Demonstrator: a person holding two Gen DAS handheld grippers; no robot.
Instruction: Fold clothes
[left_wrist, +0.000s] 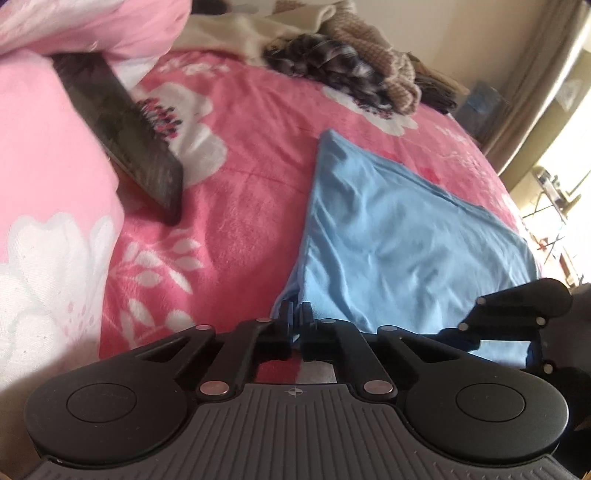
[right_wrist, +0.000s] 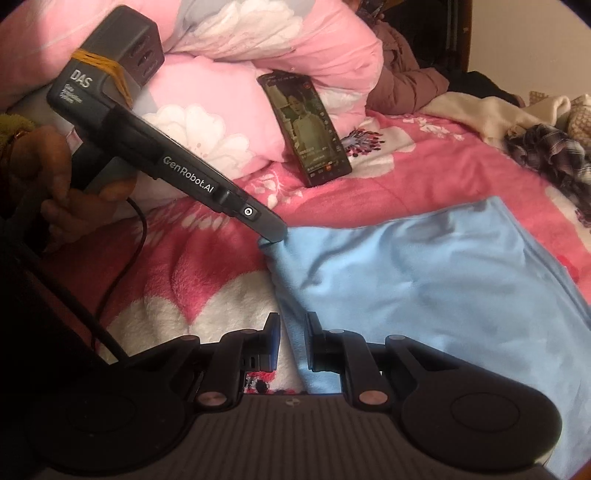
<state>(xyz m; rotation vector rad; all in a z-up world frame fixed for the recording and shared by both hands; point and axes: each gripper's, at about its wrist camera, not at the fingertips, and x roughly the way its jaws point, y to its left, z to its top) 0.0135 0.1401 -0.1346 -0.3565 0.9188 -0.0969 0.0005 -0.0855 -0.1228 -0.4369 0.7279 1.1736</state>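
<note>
— Blue garment (left_wrist: 399, 229): location and condition?

— Spread fairly flat on the pink flowered bed (left_wrist: 240, 206), lightly creased. I judge it thin, light and limp, so it will sag and drag. It is best held at corners or along an edge, with both holds lifted together.

— Left tool (left_wrist: 296, 317)?

— Fingers pressed nearly together at the garment's near left corner. The cloth puckers at the tip, so I read it as pinching that corner.

— Right tool (right_wrist: 293, 332)?

— Fingers apart and low over the near edge, which runs between them. Nothing is clamped.

— What does each view add?

— The left wrist view shows the garment's far point, an edge line across it that may be a second layer, and a loose clothes pile (left_wrist: 332, 66) at the far side of the bed. The right wrist view shows the left tool from outside, the hand (right_wrist: 55, 184) gripping it, the pucker itself, and a phone (right_wrist: 306, 125) propped on the pillows.
</note>
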